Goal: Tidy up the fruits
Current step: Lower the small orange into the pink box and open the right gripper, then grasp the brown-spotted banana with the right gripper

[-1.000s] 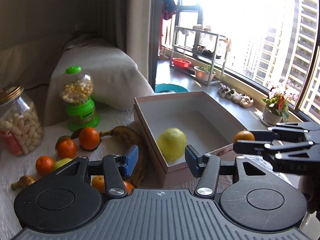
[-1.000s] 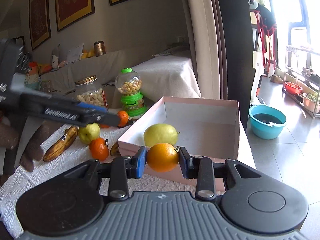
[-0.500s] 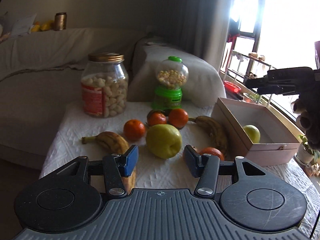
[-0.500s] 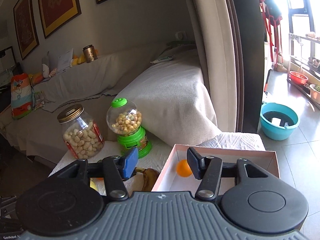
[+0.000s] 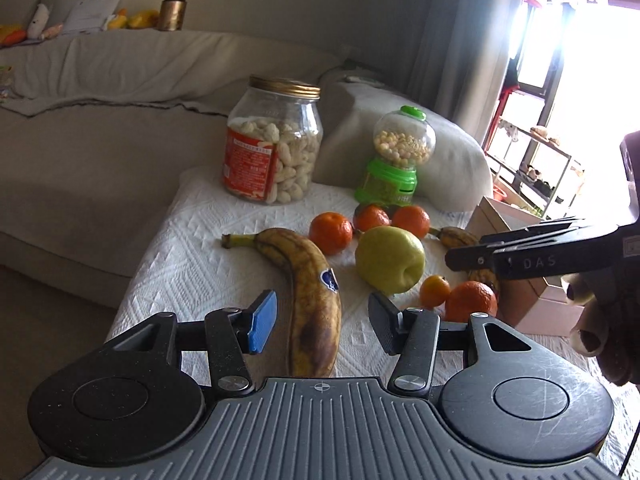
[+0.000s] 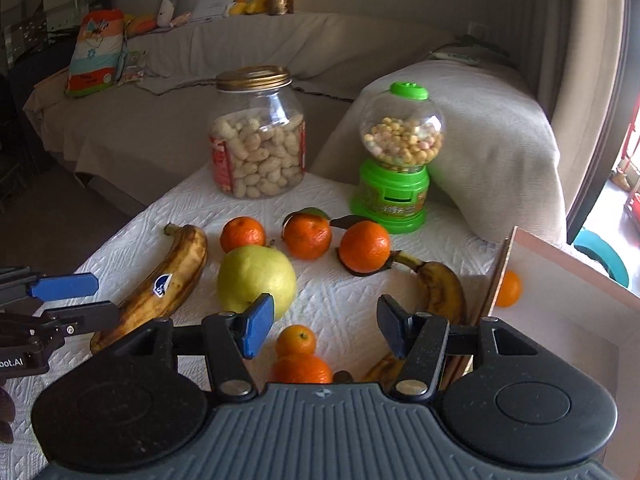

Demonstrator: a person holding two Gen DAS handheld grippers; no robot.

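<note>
A brown-spotted banana with a blue sticker lies on the white cloth between the open jaws of my left gripper. It also shows in the right wrist view. A yellow-green apple sits beside it, with several tangerines around. My right gripper is open and empty above a small tangerine and an orange. A second banana lies against the pink box, which holds an orange.
A peanut jar and a green candy dispenser stand at the back of the table. A covered sofa runs behind. The table's left edge drops to the floor.
My right gripper let go of the orange into the box and swung back over the loose fruit. My left gripper moved from the box to straddle the spotted banana.
</note>
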